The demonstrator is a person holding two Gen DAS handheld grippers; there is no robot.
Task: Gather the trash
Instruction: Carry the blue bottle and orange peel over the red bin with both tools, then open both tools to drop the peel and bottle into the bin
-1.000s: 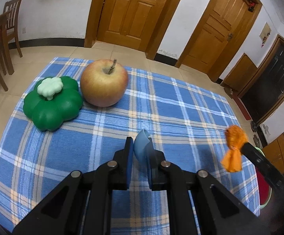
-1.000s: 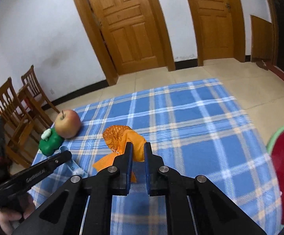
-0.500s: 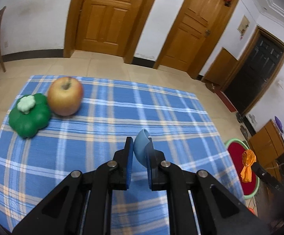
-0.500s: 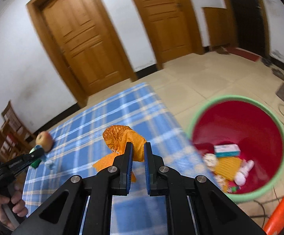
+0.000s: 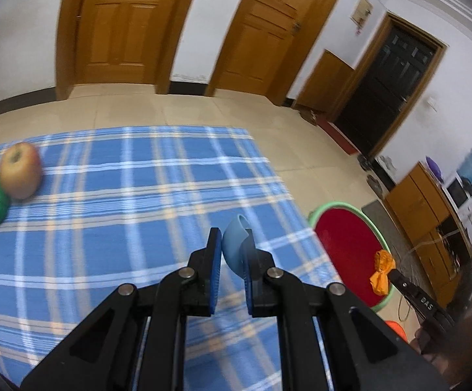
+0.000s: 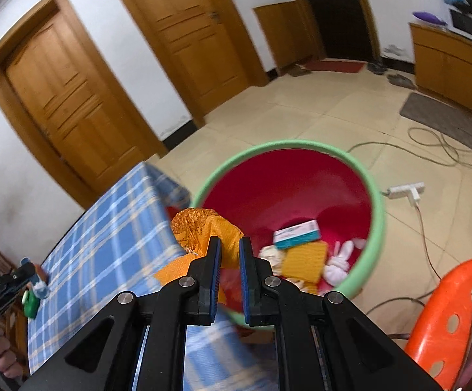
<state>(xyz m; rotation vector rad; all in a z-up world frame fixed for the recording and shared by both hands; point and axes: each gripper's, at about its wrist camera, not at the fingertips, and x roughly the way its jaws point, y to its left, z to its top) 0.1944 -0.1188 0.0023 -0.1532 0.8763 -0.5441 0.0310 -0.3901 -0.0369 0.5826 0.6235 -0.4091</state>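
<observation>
Trash rides in both claws. An orange wrapper [image 6: 203, 231] is clamped in the right claw [image 6: 226, 254] at mid-frame, hanging over the near rim of the red bin [image 6: 374, 228]. A blue scrap [image 5: 234, 244] is pinched in the left claw [image 5: 231, 254], above the right edge of the table [image 5: 122, 228]. I'd call this the drop step: next, the right claw parts over the bin and the left one carries across. Only the right view shows the box and rags in the bin; only the left view shows the apple [image 5: 20, 171] at left.
</observation>
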